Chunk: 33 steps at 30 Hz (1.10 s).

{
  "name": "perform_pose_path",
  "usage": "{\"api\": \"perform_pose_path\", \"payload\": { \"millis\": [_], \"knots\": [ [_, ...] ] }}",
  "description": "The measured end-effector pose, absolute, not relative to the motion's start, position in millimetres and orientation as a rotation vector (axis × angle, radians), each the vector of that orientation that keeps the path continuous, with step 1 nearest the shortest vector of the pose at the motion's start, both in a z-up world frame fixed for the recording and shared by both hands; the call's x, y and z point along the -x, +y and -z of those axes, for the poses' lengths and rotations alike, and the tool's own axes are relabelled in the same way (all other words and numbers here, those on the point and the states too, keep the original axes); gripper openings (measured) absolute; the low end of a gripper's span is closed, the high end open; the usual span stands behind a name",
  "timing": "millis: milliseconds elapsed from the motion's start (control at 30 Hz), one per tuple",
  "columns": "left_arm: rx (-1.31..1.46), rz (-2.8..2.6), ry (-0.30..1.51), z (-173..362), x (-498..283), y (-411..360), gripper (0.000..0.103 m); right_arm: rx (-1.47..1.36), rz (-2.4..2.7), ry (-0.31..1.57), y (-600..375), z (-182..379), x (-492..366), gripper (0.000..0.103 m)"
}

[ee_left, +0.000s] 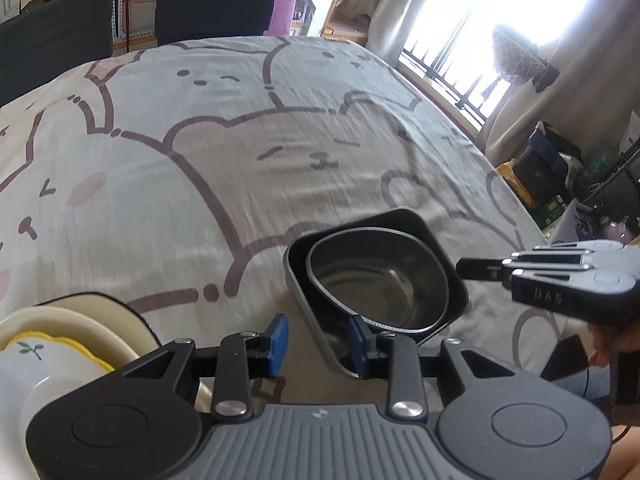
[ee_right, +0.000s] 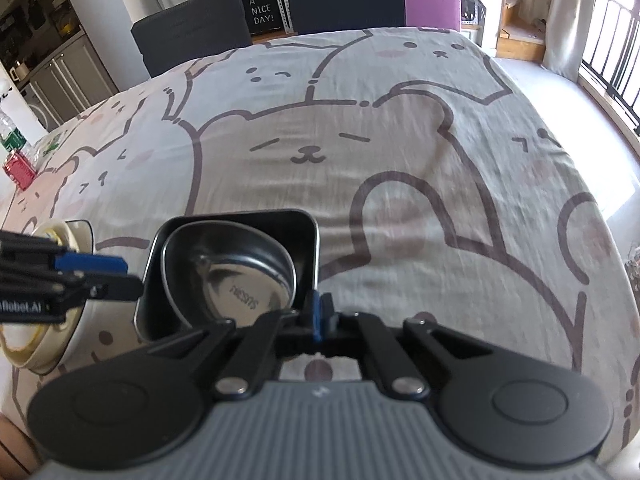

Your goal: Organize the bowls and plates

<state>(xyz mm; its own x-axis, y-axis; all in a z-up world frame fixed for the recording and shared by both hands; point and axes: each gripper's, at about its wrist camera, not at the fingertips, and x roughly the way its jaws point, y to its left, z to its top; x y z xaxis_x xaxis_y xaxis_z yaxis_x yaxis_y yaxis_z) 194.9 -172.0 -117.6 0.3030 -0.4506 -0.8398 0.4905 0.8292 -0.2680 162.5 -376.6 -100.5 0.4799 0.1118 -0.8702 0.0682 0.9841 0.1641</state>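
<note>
A round steel bowl (ee_left: 384, 280) sits tilted inside a black square dish (ee_left: 404, 218) on the table; both show in the right wrist view, bowl (ee_right: 236, 276) and dish (ee_right: 304, 236). My left gripper (ee_left: 320, 338) is open, its right finger against the dish's near rim. My right gripper (ee_right: 318, 314) is shut, pinching the dish's near right rim; it also shows in the left wrist view (ee_left: 480, 270). A stack of cream plates and bowls (ee_left: 72, 332) with a yellow-rimmed dish on top lies at the left, also in the right wrist view (ee_right: 76, 236).
The table carries a cartoon bear cloth (ee_right: 360, 140). Dark chairs (ee_right: 192, 20) stand at the far edge. A red box (ee_right: 18, 170) and a bottle sit at the far left edge. A window and clutter are on the right (ee_left: 552, 168).
</note>
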Motion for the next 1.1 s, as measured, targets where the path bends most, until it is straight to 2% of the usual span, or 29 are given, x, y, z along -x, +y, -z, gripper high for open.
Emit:
{"api": "perform_pose_path", "payload": {
  "millis": [367,767,833,900,967,1033,1100],
  "knots": [
    [-0.044,0.628,1.115,123,-196,-172,0.034,-0.155,-0.043,1.089,-370,101,-166,0.001],
    [-0.061,0.599,1.130,134,-204,-177,0.033,-0.064,-0.021,1.027,-366,99,-184,0.006],
    [-0.051,0.596,1.133,135,-205,-177,0.033,-0.065,-0.016,1.014,-367,99,-189,0.012],
    [-0.040,0.591,1.133,136,-206,-176,0.033,-0.071,-0.026,1.015,-367,102,-194,0.026],
    [-0.035,0.587,1.125,137,-208,-175,0.034,-0.072,-0.033,1.016,-367,104,-198,0.046],
    [-0.030,0.583,1.122,138,-211,-175,0.035,-0.059,-0.044,1.029,-365,107,-201,0.053],
    [-0.017,0.575,1.121,139,-214,-175,0.035,-0.035,-0.057,1.063,-362,111,-204,0.053]
  ]
}}
